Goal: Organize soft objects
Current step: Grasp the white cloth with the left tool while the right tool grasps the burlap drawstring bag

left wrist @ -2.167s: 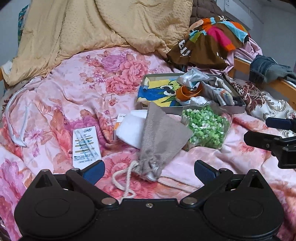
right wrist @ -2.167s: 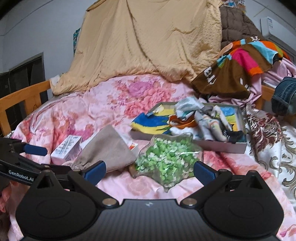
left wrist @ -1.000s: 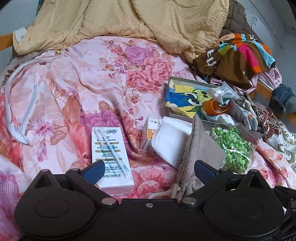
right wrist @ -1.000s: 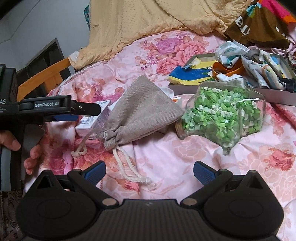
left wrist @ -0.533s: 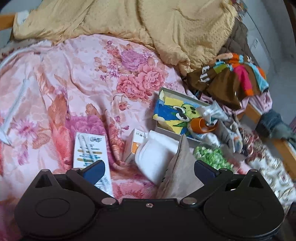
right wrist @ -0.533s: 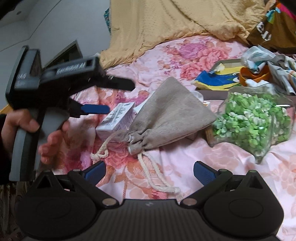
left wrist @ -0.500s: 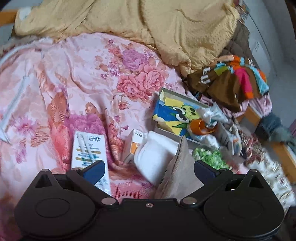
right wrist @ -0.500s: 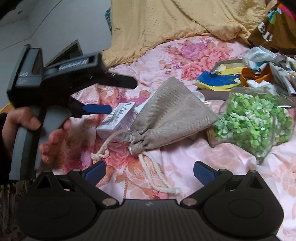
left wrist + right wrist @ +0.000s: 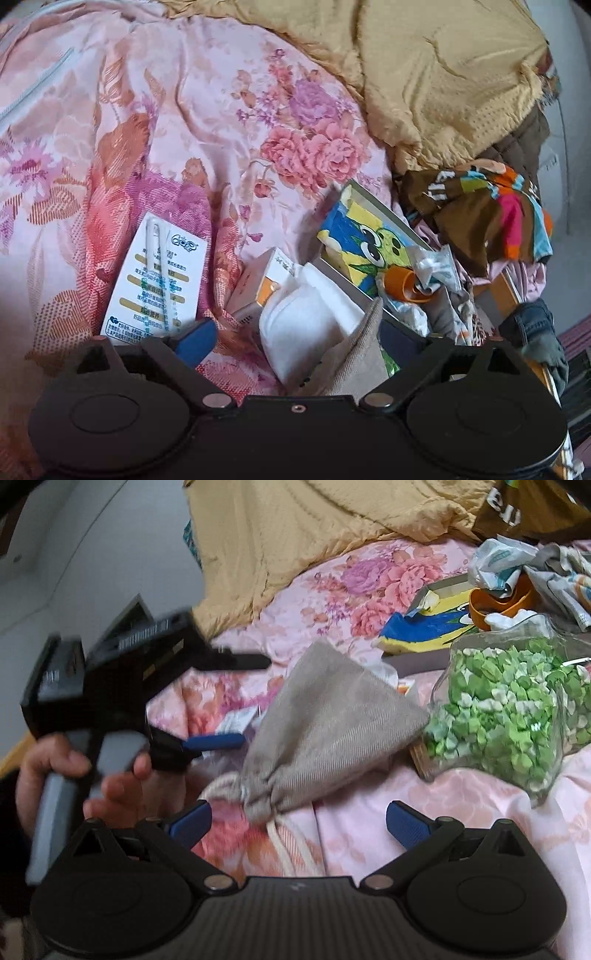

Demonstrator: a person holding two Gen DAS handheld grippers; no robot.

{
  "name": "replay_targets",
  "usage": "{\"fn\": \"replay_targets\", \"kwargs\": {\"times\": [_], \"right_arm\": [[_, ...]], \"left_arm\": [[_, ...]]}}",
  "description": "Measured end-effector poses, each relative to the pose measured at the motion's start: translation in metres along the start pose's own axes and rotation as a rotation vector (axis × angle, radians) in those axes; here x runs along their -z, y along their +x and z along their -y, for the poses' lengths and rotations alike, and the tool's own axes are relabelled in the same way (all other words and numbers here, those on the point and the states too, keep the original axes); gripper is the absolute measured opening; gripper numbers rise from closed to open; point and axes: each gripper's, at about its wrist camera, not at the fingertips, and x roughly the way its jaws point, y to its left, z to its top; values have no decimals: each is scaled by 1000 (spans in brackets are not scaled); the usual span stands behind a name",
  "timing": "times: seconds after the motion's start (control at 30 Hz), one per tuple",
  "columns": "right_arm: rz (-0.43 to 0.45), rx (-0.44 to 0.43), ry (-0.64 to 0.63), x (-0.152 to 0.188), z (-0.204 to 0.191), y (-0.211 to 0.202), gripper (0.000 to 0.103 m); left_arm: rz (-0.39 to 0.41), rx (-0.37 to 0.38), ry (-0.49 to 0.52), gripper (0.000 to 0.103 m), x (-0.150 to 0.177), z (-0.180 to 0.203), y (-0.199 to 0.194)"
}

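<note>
Floral bedspread [image 9: 192,110], left gripper [image 9: 295,341] closing around, nearer grey pouch [image 9: 325,731]

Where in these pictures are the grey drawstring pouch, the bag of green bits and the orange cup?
grey drawstring pouch [image 9: 328,723]: right wrist view, middle of its cloth body.
bag of green bits [image 9: 506,705]: right wrist view, centre of the green filling.
orange cup [image 9: 397,282]: left wrist view, its outer wall.

The grey drawstring pouch [image 9: 354,354] hides the left tool's [image 9: 291,341] right finger and most of the green-filled clear bag [image 9: 391,363]. Motion blurs the person's hand [image 9: 110,775] in the right wrist view.
</note>
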Motion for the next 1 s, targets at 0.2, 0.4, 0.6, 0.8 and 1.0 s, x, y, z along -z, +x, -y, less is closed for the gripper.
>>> {"fn": "replay_targets", "kwargs": {"times": [0.2, 0.4, 0.6, 0.8, 1.0], "right_arm": [[6, -43, 112, -10, 16, 6, 88], [6, -56, 131, -11, 20, 14, 73], [10, -51, 160, -11, 24, 18, 66], [1, -45, 180, -10, 28, 21, 44], [0, -58, 159, -11, 25, 20, 38]], "left_arm": [[-14, 5, -42, 76, -2, -6, 4], [-25, 13, -30, 64, 1, -5, 7], [-8, 18, -12, 51, 5, -5, 13], [-6, -7, 48, 42, 10, -1, 14], [-39, -49, 77, 15, 18, 7, 18]]}}
